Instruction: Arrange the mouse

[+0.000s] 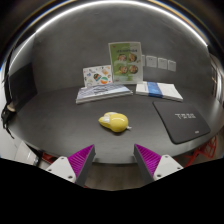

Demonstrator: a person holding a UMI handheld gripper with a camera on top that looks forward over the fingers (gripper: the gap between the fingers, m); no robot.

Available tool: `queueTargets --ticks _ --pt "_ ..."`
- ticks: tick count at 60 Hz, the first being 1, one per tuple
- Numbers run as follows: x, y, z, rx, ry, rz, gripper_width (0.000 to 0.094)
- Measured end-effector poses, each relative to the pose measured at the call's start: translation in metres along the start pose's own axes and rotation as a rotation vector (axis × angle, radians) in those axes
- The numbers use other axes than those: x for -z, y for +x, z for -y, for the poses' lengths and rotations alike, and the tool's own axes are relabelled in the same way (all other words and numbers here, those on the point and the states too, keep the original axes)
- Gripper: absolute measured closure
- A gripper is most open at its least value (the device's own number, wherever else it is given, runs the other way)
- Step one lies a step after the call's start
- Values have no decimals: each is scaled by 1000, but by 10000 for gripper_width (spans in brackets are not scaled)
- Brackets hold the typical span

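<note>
A yellow mouse lies on the grey table, just ahead of my fingers and slightly left of a dark mouse pad at the right. My gripper is open and empty, its two purple pads spread wide below the mouse. The mouse is apart from the fingers, beyond their tips.
At the back of the table lie a stack of papers or booklets, a blue and white book, an upright green leaflet and a small picture card. A dark wall stands behind them.
</note>
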State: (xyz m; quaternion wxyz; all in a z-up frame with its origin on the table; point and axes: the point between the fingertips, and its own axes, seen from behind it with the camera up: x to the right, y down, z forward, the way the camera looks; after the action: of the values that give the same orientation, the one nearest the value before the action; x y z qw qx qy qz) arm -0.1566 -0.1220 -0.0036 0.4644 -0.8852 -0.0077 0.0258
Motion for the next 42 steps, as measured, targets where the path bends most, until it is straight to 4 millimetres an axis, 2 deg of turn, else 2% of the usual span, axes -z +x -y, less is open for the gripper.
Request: queueTargets --ticks 7,20,27,28,32,33,38,41,42 --pt "-32 16 5 89 -4 48 114" --pt "-84 12 41 144 8 135 116" --pt "-107 8 57 159 -3 160 151" --pt "-105 8 61 157 -17 161 136" --pt "-115 10 68 149 -27 151 288" --pt "-117 10 69 143 -27 144 355" --pt "-123 9 72 158 -20 125 396" --pt "-123 9 70 171 -32 122 456" --pt "-123 9 70 167 -37 120 430"
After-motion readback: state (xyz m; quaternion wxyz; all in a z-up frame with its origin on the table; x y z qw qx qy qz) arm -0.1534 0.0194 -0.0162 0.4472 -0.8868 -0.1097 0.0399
